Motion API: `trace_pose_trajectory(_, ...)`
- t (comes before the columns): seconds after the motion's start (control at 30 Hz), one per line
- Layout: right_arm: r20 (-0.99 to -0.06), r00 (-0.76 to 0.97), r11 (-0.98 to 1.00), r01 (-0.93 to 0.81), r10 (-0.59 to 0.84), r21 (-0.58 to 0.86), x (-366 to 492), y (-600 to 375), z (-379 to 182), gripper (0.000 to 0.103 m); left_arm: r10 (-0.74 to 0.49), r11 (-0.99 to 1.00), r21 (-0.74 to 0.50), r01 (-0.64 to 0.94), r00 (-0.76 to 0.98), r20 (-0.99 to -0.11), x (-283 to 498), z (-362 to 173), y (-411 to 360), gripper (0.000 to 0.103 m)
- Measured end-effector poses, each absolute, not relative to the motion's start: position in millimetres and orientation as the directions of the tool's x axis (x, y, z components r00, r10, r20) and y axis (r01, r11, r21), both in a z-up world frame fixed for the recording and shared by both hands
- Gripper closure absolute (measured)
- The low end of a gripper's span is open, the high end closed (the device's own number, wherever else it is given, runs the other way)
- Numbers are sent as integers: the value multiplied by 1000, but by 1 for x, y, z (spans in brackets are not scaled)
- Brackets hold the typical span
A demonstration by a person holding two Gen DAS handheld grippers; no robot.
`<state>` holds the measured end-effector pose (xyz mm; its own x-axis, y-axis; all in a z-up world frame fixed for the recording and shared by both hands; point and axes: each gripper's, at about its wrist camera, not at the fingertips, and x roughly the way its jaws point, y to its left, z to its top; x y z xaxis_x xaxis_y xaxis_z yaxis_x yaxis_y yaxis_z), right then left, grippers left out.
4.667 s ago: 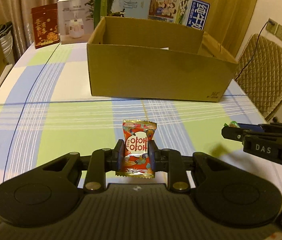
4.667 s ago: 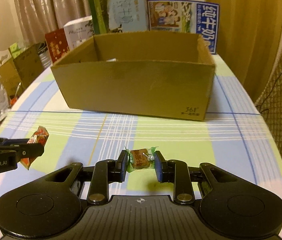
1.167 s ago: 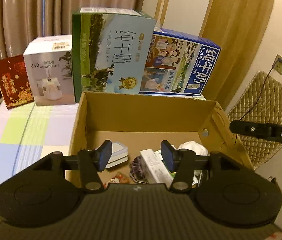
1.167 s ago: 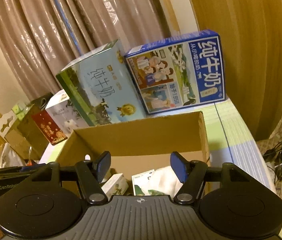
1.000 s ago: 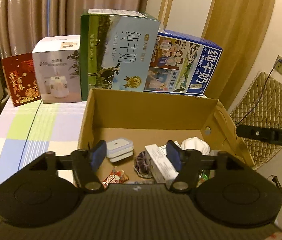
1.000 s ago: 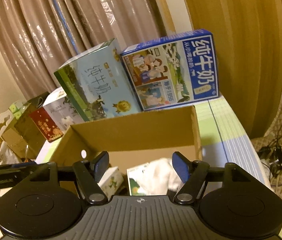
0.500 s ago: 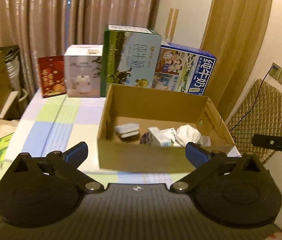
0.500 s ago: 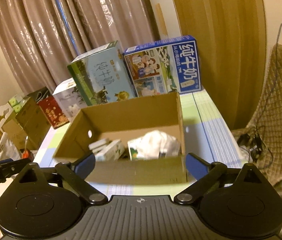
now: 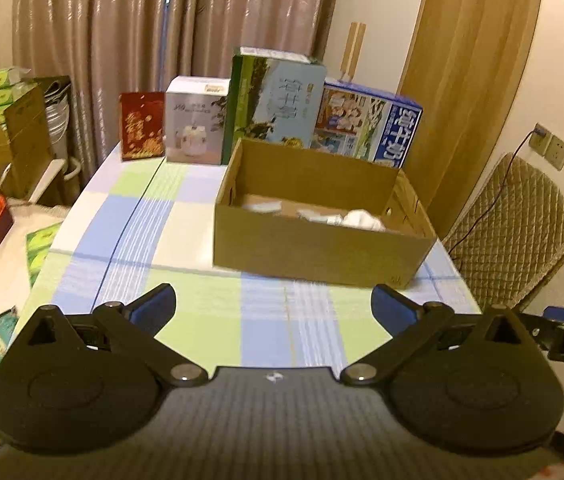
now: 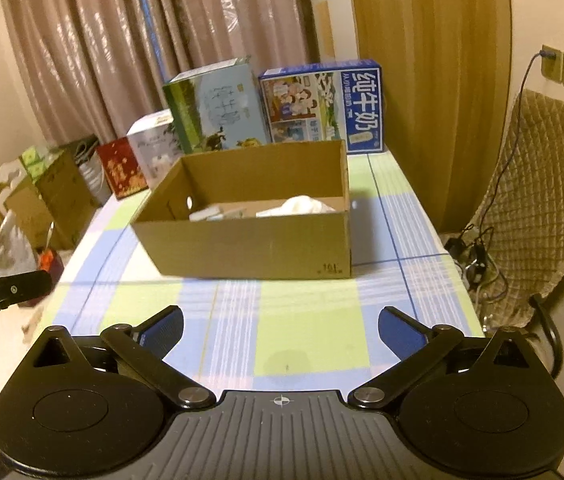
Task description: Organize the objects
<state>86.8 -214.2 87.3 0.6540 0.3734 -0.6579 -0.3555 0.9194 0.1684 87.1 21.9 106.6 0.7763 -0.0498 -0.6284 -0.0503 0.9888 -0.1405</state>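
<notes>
An open cardboard box stands on the checked tablecloth near the table's far end. Inside it I can make out white packets and a crumpled white item; the rest of its contents are hidden by the near wall. My left gripper is open wide and empty, held well back from the box above the near table edge. My right gripper is likewise open wide and empty, at a similar distance. Each gripper's body shows at the edge of the other's view.
Behind the box stand a green milk carton box, a blue milk box, a white appliance box and a red box. A quilted chair is at the right. Cartons and bags crowd the floor at the left.
Both grippers have let their candies go into the box, opened wide and pulled back and away from it; the box now looks smaller and farther off.
</notes>
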Motion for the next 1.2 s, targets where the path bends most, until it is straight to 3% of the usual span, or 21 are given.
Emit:
trace_pose_trajectory(0.43, -664, 655, 923, -351, 361, 156, 45, -225, 88, 2, -31, 993, -107, -54, 745, -667, 40, 101, 4, 1)
trace_pose_trajectory(1.2, -673, 656, 928, -346, 343, 136, 41, -228, 86, 2, -22, 998, -60, -25, 742, -670, 36, 102, -14, 1)
